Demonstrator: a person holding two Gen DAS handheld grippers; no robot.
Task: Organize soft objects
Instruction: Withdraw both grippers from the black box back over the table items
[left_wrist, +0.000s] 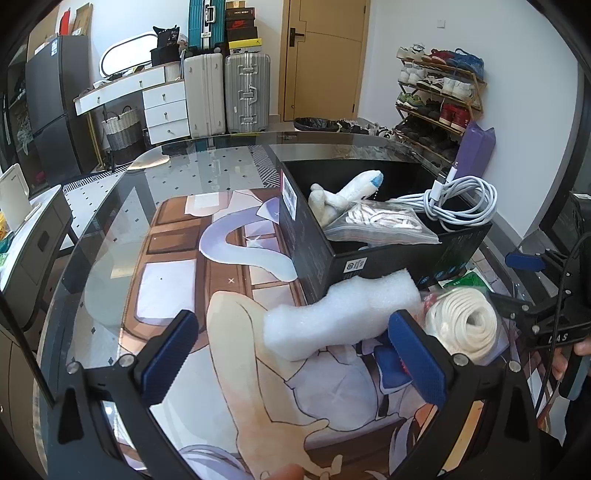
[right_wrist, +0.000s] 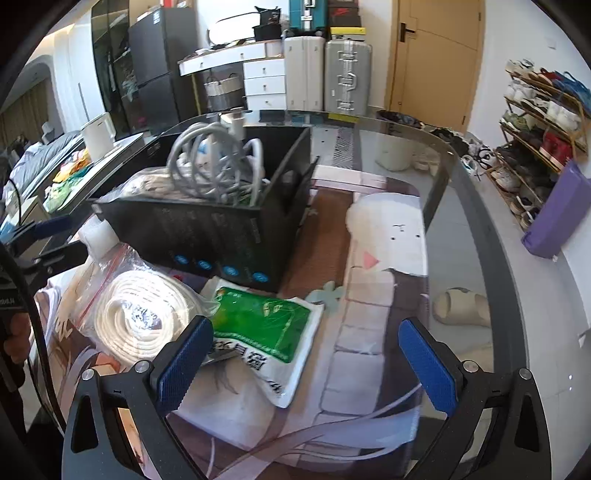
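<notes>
A black box (left_wrist: 369, 258) (right_wrist: 207, 236) stands on the printed mat and holds a white plush toy (left_wrist: 343, 195), a bagged striped cloth (left_wrist: 376, 221) and coiled white cable (left_wrist: 461, 199) (right_wrist: 214, 162). A white foam piece (left_wrist: 332, 317) (right_wrist: 98, 236) lies in front of the box. Beside it is a bagged white rope coil (left_wrist: 461, 325) (right_wrist: 144, 317) and a green-and-white packet (right_wrist: 269, 328) (left_wrist: 465, 280). My left gripper (left_wrist: 295, 354) is open, its fingers on either side of the foam. My right gripper (right_wrist: 310, 362) is open and empty, just before the packet.
A glass table (right_wrist: 461, 229) carries the printed mat (left_wrist: 177, 280). Around it are suitcases (left_wrist: 225, 92), white drawers (left_wrist: 162, 107), a shoe rack (left_wrist: 439, 96), a purple bag (right_wrist: 557, 210) and a slipper (right_wrist: 461, 306) on the floor.
</notes>
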